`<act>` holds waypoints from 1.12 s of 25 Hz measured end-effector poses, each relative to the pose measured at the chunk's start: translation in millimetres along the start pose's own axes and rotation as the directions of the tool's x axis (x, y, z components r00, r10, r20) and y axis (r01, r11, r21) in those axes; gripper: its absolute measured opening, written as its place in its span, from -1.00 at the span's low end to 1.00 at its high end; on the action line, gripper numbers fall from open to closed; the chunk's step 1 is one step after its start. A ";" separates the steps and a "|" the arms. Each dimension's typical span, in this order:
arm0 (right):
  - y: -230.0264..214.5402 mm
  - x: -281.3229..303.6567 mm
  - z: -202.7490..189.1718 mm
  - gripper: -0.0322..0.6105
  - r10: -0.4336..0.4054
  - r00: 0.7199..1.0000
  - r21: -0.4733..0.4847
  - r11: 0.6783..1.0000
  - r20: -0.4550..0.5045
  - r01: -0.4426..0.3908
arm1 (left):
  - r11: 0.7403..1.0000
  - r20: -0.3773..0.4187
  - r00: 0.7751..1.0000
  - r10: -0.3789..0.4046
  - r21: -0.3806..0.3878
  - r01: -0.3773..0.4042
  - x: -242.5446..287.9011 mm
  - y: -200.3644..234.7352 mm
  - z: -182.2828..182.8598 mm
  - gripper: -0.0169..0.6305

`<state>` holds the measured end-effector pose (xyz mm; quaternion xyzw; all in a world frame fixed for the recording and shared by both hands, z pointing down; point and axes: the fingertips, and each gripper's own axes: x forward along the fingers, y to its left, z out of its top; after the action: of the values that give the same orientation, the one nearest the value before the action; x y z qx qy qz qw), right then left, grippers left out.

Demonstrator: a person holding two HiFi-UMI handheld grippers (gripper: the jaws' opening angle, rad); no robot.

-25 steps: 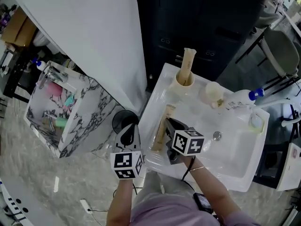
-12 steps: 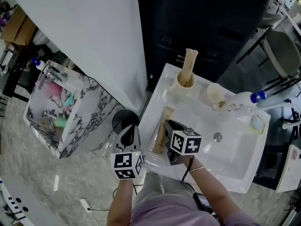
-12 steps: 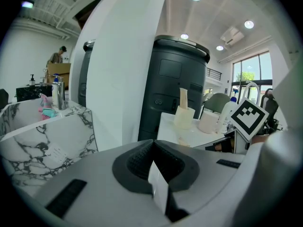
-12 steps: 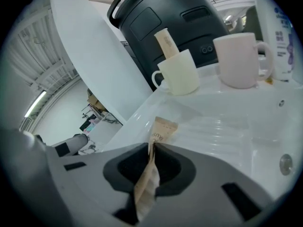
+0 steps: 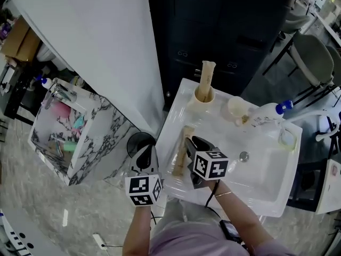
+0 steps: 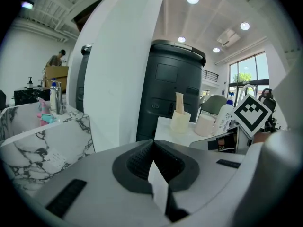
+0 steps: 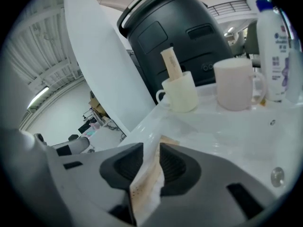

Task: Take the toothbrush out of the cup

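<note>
1. Two paper-wrapped toothbrushes are in view: the upright toothbrush (image 5: 206,73) (image 7: 171,65) stands in the cream cup (image 5: 204,96) (image 7: 182,96) at the washbasin's (image 5: 266,196) back left corner.
2. The lying toothbrush (image 5: 181,156) (image 7: 147,183) rests flat on the left rim, between the jaws of my right gripper (image 5: 189,141) (image 7: 147,148). These jaws have just been opening and stand apart, loose round the wrapper.
3. My left gripper (image 5: 145,148) (image 6: 152,143) hovers off the basin's left edge, jaws pressed together on nothing.
4. A pale mug (image 5: 237,106) and a blue-capped bottle (image 5: 269,112) stand right of the cup.

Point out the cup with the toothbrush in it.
Head view, upper middle: the cream cup stands at the sink's far left corner, beside the paler cup.
</note>
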<state>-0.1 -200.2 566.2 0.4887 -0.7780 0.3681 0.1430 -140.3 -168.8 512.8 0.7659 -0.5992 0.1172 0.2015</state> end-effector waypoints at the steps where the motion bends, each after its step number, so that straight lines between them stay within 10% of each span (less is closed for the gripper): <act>1: 0.1 -5.2 8.7 -0.55 -0.005 1.000 -0.014 1.000 0.027 0.006 | 1.000 0.006 1.000 -0.004 0.003 0.004 -0.1 -1.5 2.6 -0.94; 13: 3.3 -75.0 128.7 -0.51 -0.014 0.942 -0.205 0.975 0.337 0.088 | 0.996 0.073 0.994 -0.075 0.058 0.071 3.1 -31.6 37.0 -0.94; 28: -24.8 -40.5 212.6 -0.36 -0.010 0.936 -0.317 0.939 0.351 0.129 | 0.996 0.083 0.994 -0.066 0.057 0.062 23.4 -39.6 47.0 -0.94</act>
<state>70.0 -331.3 407.1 0.5416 -0.8240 0.1336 0.0989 -99.0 -202.4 474.1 0.7943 -0.5789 0.0942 0.1586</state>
